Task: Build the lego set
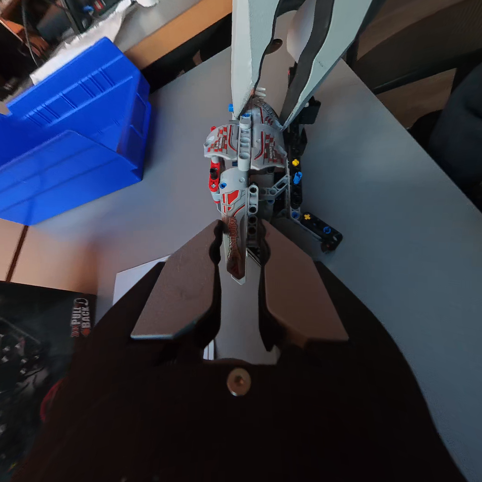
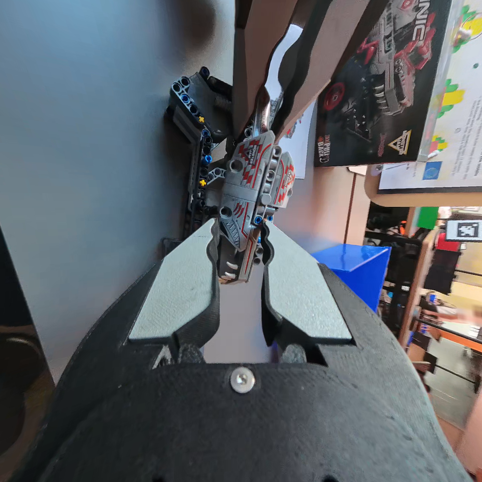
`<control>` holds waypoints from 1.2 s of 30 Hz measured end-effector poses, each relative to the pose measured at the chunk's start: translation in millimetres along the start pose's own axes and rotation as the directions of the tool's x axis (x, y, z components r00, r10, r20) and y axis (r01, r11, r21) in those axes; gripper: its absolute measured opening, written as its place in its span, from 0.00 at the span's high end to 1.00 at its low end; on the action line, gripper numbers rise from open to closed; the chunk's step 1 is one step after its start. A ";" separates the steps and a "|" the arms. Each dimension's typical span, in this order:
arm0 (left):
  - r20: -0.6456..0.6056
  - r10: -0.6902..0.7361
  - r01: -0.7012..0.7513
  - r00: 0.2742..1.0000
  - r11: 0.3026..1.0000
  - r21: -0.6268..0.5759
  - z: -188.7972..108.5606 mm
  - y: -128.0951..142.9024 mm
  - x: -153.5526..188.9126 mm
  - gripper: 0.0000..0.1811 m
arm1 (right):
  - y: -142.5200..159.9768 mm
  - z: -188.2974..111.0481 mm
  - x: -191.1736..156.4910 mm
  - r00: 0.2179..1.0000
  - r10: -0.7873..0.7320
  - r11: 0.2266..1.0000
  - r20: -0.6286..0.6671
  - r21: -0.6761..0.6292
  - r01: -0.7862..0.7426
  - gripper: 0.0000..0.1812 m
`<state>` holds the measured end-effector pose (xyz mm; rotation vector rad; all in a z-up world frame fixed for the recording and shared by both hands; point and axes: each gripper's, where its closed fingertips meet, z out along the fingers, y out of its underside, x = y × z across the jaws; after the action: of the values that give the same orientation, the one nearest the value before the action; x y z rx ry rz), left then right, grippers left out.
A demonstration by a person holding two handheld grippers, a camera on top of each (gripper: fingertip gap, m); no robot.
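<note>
A grey and red lego body shell (image 1: 242, 161) with printed panels is held between both grippers above the grey table. My left gripper (image 1: 241, 229) is shut on its tail end, on the long printed panel. My right gripper (image 2: 240, 229) is shut on its front end, which has white teeth (image 2: 230, 271). The right gripper also shows in the left wrist view (image 1: 260, 114), coming from the far side. The left gripper shows in the right wrist view (image 2: 257, 130). A black lego chassis frame (image 1: 300, 187) with blue and yellow pins lies on the table beside the shell, also in the right wrist view (image 2: 198, 146).
A blue plastic bin (image 1: 70, 135) stands on the table to the left; it shows in the right wrist view (image 2: 357, 268). The set's black box (image 2: 386, 86) and a white sheet (image 1: 138, 279) lie near the left gripper. The table edge (image 1: 417, 146) runs on the right. About 7 centimetres separates my left fingertips from my right.
</note>
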<state>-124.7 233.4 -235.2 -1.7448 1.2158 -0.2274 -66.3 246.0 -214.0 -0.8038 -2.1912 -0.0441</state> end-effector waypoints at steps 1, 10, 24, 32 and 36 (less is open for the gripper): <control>0.011 0.028 -0.028 1.000 1.000 0.000 -0.9 -1.6 0.7 0.87 | -0.9 -1.2 -0.8 1.000 -0.018 1.000 -0.006 -0.013 0.018 0.84; 0.039 0.112 -0.111 0.993 0.994 -0.021 -2.8 -6.9 3.6 0.87 | 1.0 -8.8 -6.6 0.998 -0.049 0.996 -0.041 -0.083 0.046 0.84; 0.034 0.140 -0.138 0.990 0.990 -0.034 -4.5 -3.8 0.1 0.87 | 3.1 -5.7 -3.8 0.997 -0.046 0.992 -0.058 -0.122 0.039 0.84; 0.026 0.118 -0.118 0.993 0.993 -0.016 -5.5 -1.8 -0.9 0.87 | 12.1 -32.1 -6.5 0.986 -0.068 0.994 -0.155 -0.091 0.055 0.84; 0.001 0.078 -0.078 0.997 0.997 -0.013 -3.9 1.0 -1.8 0.87 | 4.2 -40.9 -18.2 0.989 -0.048 0.998 -0.139 -0.056 0.041 0.84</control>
<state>-128.6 232.5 -233.3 -1.7048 1.2840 -0.1723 -27.7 228.3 -199.2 -0.7579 -2.0818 -0.1762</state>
